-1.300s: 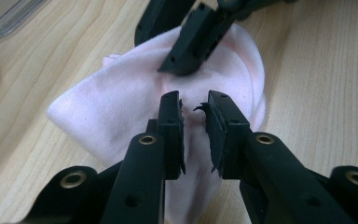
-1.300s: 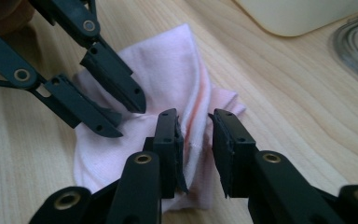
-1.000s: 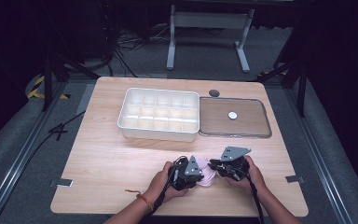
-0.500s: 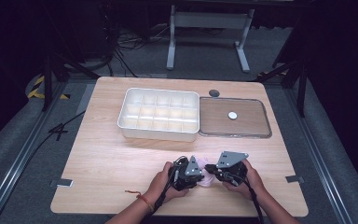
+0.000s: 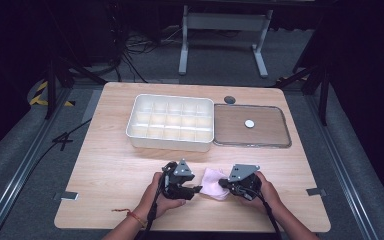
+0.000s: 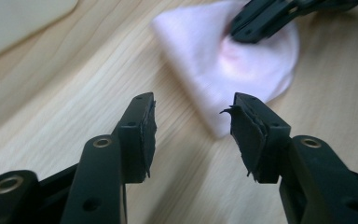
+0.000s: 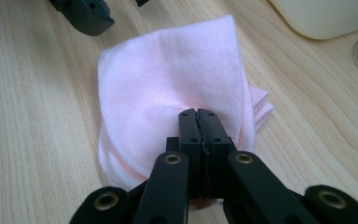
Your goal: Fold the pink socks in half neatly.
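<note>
The right gripper [image 7: 198,114] pinches the folded pink cloth [image 7: 168,88], while the left gripper [image 6: 193,128], just beside the cloth, has just been opening and holds nothing.

White compartment tray [image 5: 170,123] beside shallow framed tray [image 5: 250,141]; both on table [image 5: 105,165].
</note>
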`<state>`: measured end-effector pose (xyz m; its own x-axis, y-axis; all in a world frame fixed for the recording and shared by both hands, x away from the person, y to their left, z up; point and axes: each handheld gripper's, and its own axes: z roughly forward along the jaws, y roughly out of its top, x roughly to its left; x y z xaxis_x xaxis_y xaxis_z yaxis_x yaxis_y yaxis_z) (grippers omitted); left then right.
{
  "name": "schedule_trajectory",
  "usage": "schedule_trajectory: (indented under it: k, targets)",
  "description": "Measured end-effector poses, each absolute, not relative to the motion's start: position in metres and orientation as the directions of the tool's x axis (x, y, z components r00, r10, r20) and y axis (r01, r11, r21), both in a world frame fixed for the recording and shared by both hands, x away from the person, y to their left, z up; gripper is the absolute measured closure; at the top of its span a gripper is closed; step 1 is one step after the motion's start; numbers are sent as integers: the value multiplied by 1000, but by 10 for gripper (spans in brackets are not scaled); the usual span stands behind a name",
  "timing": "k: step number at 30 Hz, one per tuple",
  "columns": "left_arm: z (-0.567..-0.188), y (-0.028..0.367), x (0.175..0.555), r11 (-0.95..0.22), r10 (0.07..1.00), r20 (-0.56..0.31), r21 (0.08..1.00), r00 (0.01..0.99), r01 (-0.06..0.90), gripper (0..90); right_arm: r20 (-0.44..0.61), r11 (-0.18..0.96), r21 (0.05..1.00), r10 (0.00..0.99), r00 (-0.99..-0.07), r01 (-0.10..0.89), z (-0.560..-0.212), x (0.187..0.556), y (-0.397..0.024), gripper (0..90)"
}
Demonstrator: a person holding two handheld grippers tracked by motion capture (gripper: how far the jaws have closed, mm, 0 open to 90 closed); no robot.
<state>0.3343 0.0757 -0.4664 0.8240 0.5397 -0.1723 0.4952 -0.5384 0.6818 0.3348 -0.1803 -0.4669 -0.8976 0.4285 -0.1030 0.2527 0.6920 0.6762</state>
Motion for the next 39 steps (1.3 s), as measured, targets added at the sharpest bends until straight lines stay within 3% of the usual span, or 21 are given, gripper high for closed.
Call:
schedule_trajectory:
  k: [5, 12, 28, 39]
  targets:
    - [-472, 70, 339, -504, 518, -240, 690, 821, 520, 509, -115, 695, 676, 429, -896, 246, -467, 333, -179, 895]
    - [-476, 56, 336, -539, 484, -227, 684, 845, 492, 515, -132, 701, 673, 429, -894, 237, -467, 332, -178, 895]
    - [-472, 56, 338, -539, 435, -207, 719, 876, 438, 772, -120, 697, 676, 426, -897, 240, -467, 333, -179, 895]
    - [-467, 51, 337, -542, 438, -154, 741, 886, 396, 811, -118, 693, 679, 427, -897, 241, -467, 334, -175, 895]
